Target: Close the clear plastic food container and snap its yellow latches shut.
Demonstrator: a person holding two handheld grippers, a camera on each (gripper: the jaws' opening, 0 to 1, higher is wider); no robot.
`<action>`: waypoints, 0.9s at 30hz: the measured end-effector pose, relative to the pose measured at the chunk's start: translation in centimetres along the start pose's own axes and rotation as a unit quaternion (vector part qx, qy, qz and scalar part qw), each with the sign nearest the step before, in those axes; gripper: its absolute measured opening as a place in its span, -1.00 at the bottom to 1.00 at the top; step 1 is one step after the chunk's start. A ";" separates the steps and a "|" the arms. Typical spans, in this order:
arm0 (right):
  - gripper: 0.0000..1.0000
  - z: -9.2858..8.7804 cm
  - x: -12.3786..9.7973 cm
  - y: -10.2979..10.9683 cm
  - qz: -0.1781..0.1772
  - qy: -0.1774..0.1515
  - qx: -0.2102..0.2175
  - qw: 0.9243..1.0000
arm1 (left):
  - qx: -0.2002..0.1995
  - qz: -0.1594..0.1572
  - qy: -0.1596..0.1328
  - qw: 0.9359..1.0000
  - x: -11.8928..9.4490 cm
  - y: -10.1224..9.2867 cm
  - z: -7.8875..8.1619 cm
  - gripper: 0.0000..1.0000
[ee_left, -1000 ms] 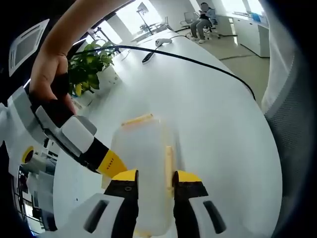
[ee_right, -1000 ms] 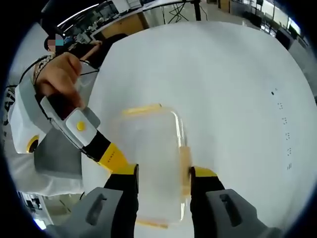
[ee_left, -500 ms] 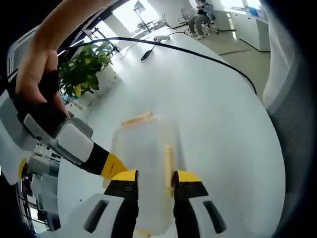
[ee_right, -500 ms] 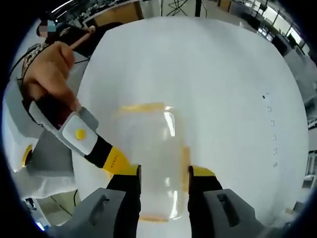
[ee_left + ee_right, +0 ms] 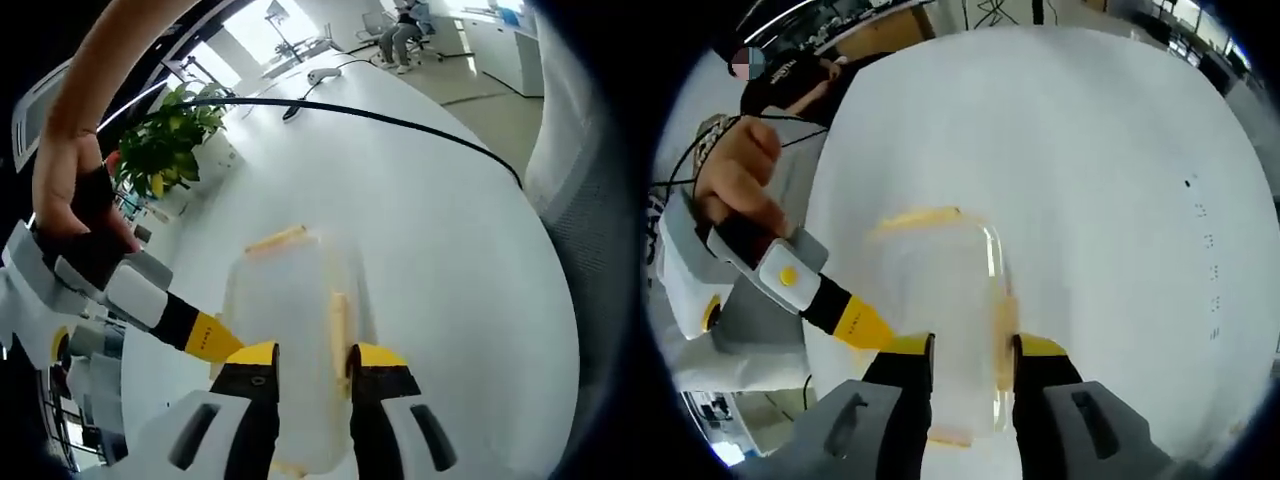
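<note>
Two grippers are working on the clear container (image 5: 940, 320), which lies on the white table (image 5: 1090, 200) with its lid already down. Compared with a second ago, your right gripper (image 5: 970, 350) has narrowed its jaws, and they now press the container from both sides, one of them against the yellow side latch (image 5: 1002, 325). Your left gripper (image 5: 312, 358) has not changed: its jaws are narrow around the container, next to the yellow latch (image 5: 338, 325) on that side. I judge that you are now squeezing a side latch shut; whether it has clicked I cannot tell. The yellow latch on the far end (image 5: 915, 218) looks flat against the lid. In the left gripper view a black cable (image 5: 400, 118) crosses the table, and a green plant (image 5: 165, 140) stands beyond its edge. No brand or label can be read on the container; some small dark marks (image 5: 1210, 270) on the table are too tiny to read.
</note>
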State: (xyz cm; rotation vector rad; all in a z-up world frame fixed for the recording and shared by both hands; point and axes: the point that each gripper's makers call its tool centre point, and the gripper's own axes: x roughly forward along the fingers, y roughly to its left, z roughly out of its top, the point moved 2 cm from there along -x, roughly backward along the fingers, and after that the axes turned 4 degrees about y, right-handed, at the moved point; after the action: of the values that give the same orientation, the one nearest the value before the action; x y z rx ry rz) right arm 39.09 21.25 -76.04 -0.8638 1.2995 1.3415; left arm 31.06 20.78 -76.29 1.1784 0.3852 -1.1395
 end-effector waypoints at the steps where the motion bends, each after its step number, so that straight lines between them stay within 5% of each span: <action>1: -0.45 0.0 0.0 0.1 0.002 0.000 -0.003 1.000 | 0.000 0.000 0.000 1.000 0.0 0.0 0.0 -0.60; 10: -0.49 -0.3 0.4 0.2 0.055 -0.009 0.019 0.998 | -0.003 -0.001 -0.002 1.000 0.1 0.0 -0.1 -0.61; 27: -0.47 -0.1 0.3 0.4 0.053 0.000 0.006 0.999 | 0.003 0.005 0.005 1.000 0.2 0.0 0.1 -0.59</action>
State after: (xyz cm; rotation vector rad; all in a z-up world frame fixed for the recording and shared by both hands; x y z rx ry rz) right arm 38.59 21.25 -76.19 -0.7971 1.3682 1.4143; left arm 31.12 20.61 -76.45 1.1913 0.3834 -1.1276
